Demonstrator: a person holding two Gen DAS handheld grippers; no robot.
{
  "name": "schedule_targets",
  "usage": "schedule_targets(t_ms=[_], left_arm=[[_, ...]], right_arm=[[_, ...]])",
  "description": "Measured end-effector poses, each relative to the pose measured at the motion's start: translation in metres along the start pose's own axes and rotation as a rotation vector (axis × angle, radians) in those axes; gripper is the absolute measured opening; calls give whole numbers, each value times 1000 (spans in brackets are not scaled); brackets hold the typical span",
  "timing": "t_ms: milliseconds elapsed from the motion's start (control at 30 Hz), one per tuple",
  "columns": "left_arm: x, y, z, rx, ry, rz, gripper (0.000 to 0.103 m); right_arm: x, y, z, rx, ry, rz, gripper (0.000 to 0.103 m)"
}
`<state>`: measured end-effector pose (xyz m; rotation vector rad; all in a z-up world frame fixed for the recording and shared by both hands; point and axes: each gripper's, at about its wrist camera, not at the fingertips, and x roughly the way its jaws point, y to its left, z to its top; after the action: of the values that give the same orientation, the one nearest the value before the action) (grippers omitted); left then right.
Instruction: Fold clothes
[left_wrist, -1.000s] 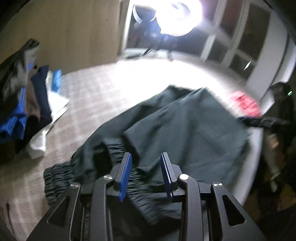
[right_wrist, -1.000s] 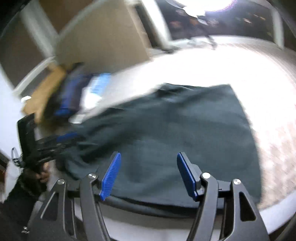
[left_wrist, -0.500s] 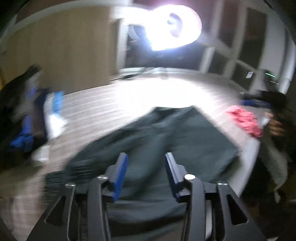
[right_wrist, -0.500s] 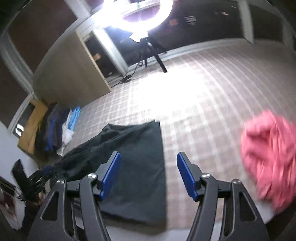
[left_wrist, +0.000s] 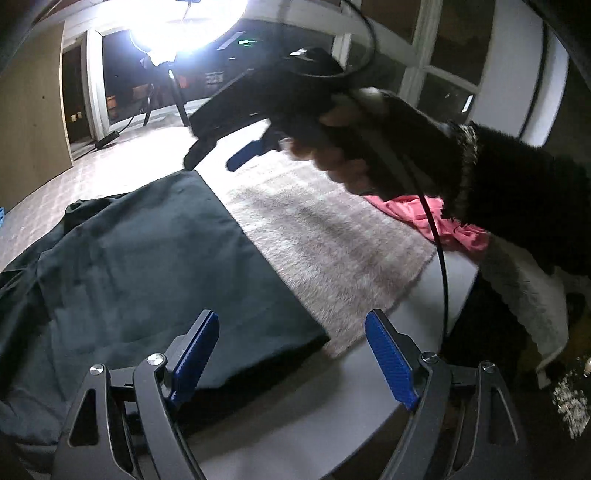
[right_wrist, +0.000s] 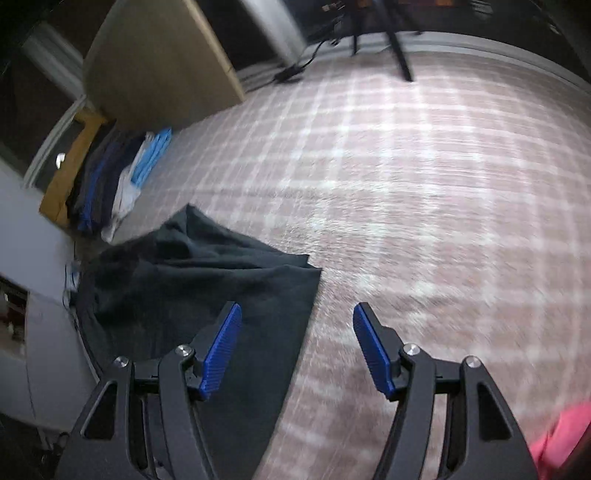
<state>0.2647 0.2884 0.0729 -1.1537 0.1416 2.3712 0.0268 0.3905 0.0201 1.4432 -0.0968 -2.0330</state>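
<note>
Both the left gripper and right gripper are being held wide, empty. The dark garment is lying lower left; its near edge risks being bunched if grabbed carelessly.

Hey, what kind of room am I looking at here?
Probably a home room set up for filming laundry folding: a ring light on a tripod, a checked blanket as work surface under the dark garment, a clothes pile by the wall.
</note>
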Motion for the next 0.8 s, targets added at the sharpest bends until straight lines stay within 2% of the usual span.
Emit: schedule_targets(t_ms=[67, 233, 367, 433, 500, 533, 567, 600, 633, 667, 800], left_arm=[[9, -2, 1, -18, 22, 51, 81], [35, -2, -3, -56, 82, 121, 81], [41, -6, -8, -34, 84, 180, 68], [38, -6, -7, -35, 76, 181, 55], [35, -4, -5, -41, 70, 184, 27], [34, -1, -5, -50, 70, 176, 21], [32, 2, -4, -69, 71, 159, 13], [29, 6, -4, -89, 71, 142, 10], [26, 9, -3, -108, 66, 127, 8], [19, 11, -2, -129, 49, 115, 7], [-6, 22, 4, -213, -17, 71, 7]], right_arm=[[10, 2, 2, -27, 21, 8, 62], [19, 4, 2, -50, 18, 33, 63], [12, -9, 3, -3, -3, 76, 63], [11, -17, 4, 30, -15, 102, 63], [15, -17, 7, 38, -17, 121, 62], [17, -14, 7, 35, -14, 137, 62], [21, -9, 8, 25, -3, 164, 56], [24, -6, 8, 21, 8, 183, 47], [27, -3, 7, 22, 18, 192, 26], [28, -2, 7, 34, 20, 205, 14], [20, -4, 7, 143, -21, 287, 9]])
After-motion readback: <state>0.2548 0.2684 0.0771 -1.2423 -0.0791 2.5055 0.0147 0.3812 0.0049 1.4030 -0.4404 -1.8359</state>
